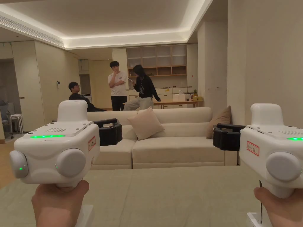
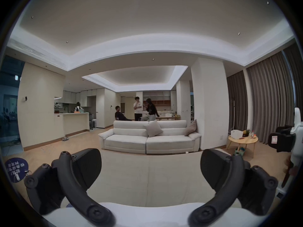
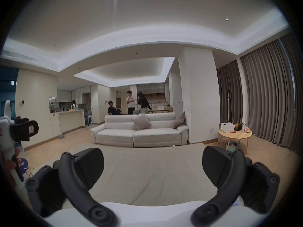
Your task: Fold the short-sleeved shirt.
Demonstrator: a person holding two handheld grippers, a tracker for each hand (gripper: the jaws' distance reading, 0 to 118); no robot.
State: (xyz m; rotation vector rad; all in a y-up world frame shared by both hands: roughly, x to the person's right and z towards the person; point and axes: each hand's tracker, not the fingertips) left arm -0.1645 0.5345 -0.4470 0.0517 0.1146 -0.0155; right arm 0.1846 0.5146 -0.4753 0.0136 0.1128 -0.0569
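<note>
Short-sleeved shirt: position cannot be told from these pictures.

Head view. Left claw (image 1: 110, 132) and right claw (image 1: 226, 137) held level and well apart over a pale, cloth-covered worktop (image 1: 165, 195), both pointed toward a cream sofa (image 1: 177, 147). Gripped from below by the left hand (image 1: 59, 204) and the right hand (image 1: 281, 207). Green lights lit on both white housings. Seen side-on here, so the jaw gap cannot be told. On the sofa, a light cushion (image 1: 145, 122) near the middle and a brown cushion (image 1: 220, 121) at the right end. Behind the sofa, three people (image 1: 118, 85) near a wooden shelf unit (image 1: 156, 63).

Left gripper view. Jaws of the left claw (image 2: 150, 168) spread wide apart, nothing between them, with bare worktop cover below. Right claw (image 2: 282, 138) at the right edge, level with the sofa. Round wooden table (image 2: 242, 140) beyond, carrying a white box (image 2: 237, 134), in front of grey curtains (image 2: 262, 102).

Right gripper view. Jaws of the right claw (image 3: 153, 166) likewise spread wide apart and holding nothing, above the creased worktop cover. Left claw (image 3: 24, 129) at the left edge, with the fingers holding it partly visible underneath.
</note>
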